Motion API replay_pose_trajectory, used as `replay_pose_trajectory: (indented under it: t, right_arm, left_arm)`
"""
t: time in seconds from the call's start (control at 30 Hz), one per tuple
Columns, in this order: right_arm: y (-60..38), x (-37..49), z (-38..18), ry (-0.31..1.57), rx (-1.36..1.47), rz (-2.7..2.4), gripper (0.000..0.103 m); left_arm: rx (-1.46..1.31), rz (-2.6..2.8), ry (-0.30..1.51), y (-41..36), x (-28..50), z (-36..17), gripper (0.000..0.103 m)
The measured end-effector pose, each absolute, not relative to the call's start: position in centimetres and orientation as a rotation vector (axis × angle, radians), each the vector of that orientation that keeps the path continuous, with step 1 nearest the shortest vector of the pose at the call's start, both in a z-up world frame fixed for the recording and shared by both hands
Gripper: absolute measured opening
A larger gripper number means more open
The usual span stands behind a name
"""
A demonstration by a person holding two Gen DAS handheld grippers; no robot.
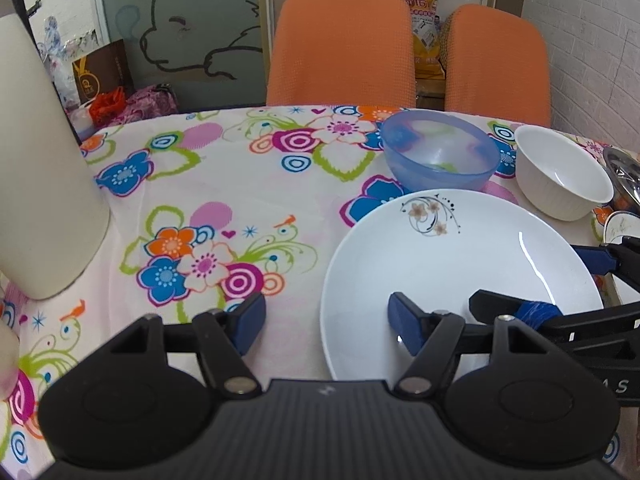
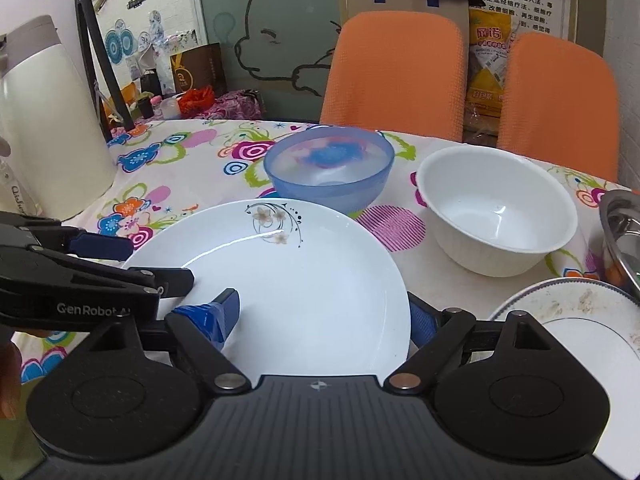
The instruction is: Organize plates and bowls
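Right gripper [image 2: 324, 318]: its jaws are standing wide, straddling the near rim of the plate, one finger [image 2: 224, 316] over the plate's inside and the other outside the right edge; nothing is being squeezed.
Left gripper [image 1: 326, 328]: its jaws are also standing apart, one finger [image 1: 404, 328] hanging over the plate's left part, the other over the tablecloth [image 1: 240, 200]; it is holding nothing.
Plate [image 2: 312, 280]: it is lying flat on the flowered cloth, just in front of the blue bowl [image 2: 328, 172], with the white bowl [image 2: 496, 216] to the right.
Handling: it is looking like glazed ceramic, so probably stiff, fairly heavy, slick and breakable.
Hold: the rim is looking like the best place, pinched top and underside, near the closest edge.
Risk: the glaze is likely letting it slide out if tilted.
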State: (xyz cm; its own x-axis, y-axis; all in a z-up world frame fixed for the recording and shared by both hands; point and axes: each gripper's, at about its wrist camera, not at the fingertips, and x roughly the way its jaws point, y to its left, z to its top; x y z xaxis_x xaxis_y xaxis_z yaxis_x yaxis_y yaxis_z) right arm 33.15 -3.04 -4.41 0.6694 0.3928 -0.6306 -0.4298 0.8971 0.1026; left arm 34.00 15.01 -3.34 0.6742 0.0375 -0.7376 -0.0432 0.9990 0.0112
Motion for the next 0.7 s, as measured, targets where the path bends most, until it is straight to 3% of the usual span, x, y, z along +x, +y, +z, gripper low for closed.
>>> replay_pose_trajectory:
  t: [0.3, 0.47, 0.57, 0.7]
  right_arm:
    - [-2.6, 30.7, -5.4, 0.652, -0.099, 0.464, 0.074]
    - [-2.9, 30.0, -5.6, 0.612, -0.104, 0.467, 0.074]
    - [-2.8, 30.0, -5.6, 0.606, -0.105, 0.47, 0.073]
    - [-2.7, 30.9, -5.0, 0.645, -0.062, 0.465, 0.069]
  left_arm:
    - [-0.002, -0.005, 0.806, 13.8, 33.5, -3.6, 0.071]
    - [-0.031, -0.004, 0.802, 13.8, 33.0, -3.6, 0.057]
    - [-0.086, 0.022, 0.833, 14.0, 33.4, -3.1, 0.039]
    - [-0.077, 0.049, 0.801, 13.9, 33.2, -0.9, 0.032]
